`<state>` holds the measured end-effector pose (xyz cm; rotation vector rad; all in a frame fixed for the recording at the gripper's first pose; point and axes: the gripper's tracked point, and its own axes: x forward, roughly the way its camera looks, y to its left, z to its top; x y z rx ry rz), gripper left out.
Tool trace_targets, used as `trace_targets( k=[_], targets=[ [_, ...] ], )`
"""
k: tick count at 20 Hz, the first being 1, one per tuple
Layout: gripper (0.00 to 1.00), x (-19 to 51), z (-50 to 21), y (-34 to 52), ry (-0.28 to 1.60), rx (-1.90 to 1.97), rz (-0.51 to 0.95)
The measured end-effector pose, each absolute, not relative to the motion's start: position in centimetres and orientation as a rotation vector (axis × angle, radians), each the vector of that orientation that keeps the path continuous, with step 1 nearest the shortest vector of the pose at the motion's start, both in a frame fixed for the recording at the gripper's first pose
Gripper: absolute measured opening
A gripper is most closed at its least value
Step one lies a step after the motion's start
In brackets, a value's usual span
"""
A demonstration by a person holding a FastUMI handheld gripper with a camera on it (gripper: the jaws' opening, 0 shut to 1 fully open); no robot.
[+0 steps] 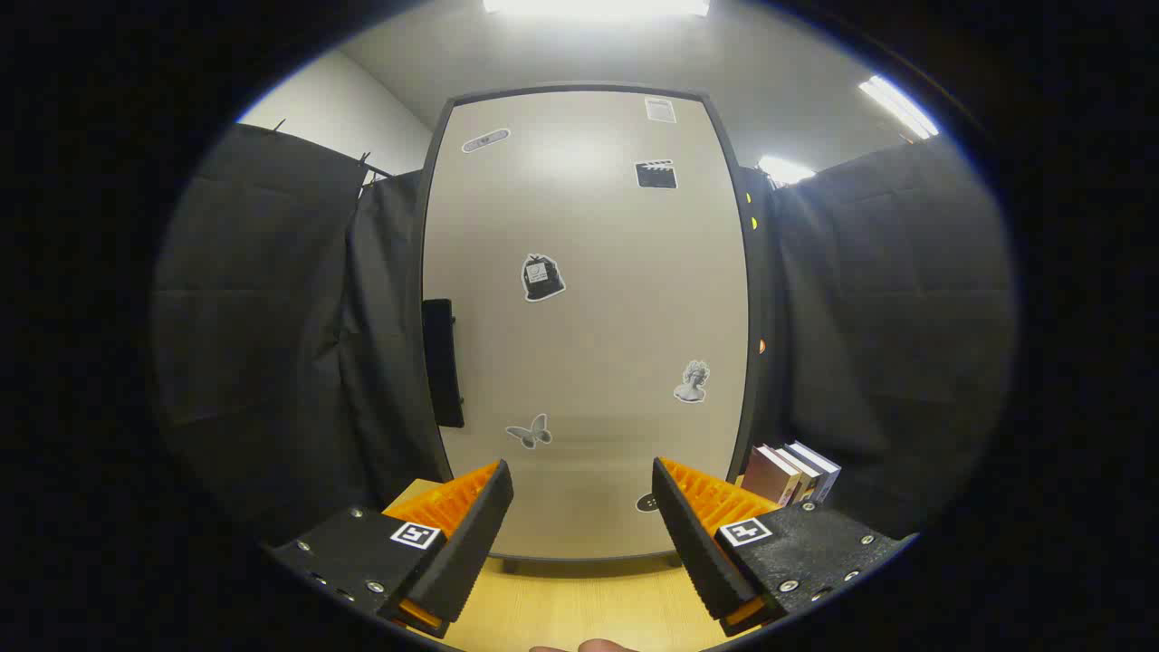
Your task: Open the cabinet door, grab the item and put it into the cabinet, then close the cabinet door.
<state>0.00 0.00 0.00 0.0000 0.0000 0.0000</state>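
A tall beige cabinet door [589,317] with a dark frame stands shut straight ahead of me, dotted with small stickers. Its black handle [442,362] runs vertically along the door's left edge, above and beyond my left finger. My gripper [582,484] is open, its orange-and-black fingers [471,534] spread wide with nothing between them, a short way in front of the door's lower part. A few books [792,473] stand upright to the right of the cabinet, just beyond my right finger.
The cabinet stands on a light wooden tabletop [579,607] that shows between and below my fingers. Black cloth [272,317] hangs on both sides of the cabinet. A fingertip of a person [598,646] peeks in at the very bottom.
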Motion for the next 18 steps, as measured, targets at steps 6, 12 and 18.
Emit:
trace_targets(
  k=[6, 12, 18],
  targets=[
    [0.96, -0.1, 0.17, 0.35, -0.004, -0.005, 0.007],
    [0.96, -0.1, 0.27, 0.28, -0.003, 0.001, 0.008],
    [0.96, 0.11, 0.14, 0.75, 0.001, -0.001, 0.017]
  ],
)
